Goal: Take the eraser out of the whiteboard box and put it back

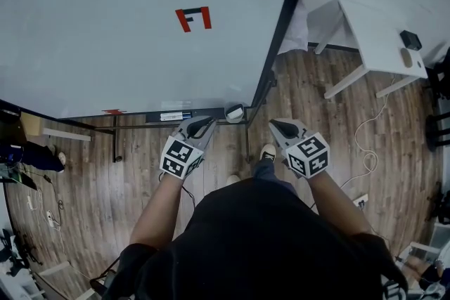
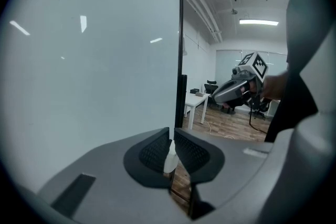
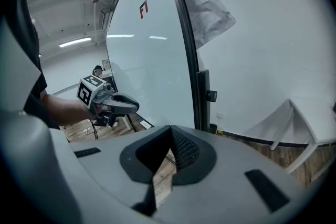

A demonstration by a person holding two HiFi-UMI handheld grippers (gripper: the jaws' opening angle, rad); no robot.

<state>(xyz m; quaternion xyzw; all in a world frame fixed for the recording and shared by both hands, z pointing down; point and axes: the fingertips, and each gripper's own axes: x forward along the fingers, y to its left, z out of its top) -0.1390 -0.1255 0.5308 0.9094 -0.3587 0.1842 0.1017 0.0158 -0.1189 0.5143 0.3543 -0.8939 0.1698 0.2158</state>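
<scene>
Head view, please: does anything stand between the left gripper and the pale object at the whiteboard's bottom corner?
Nothing visible does. The left gripper, jaws shut, points toward the pale object at the whiteboard's corner, with only open space between them. Whether that object is the eraser box is too small to tell.

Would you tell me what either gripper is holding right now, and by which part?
Nothing: the left gripper and the right gripper both have their jaws together and empty.

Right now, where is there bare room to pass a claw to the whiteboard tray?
Bare: the floor left of the left claw, and the tray stretch between the blue-and-white item and round white thing. Crowded: the right end, by that thing and the frame post.
</scene>
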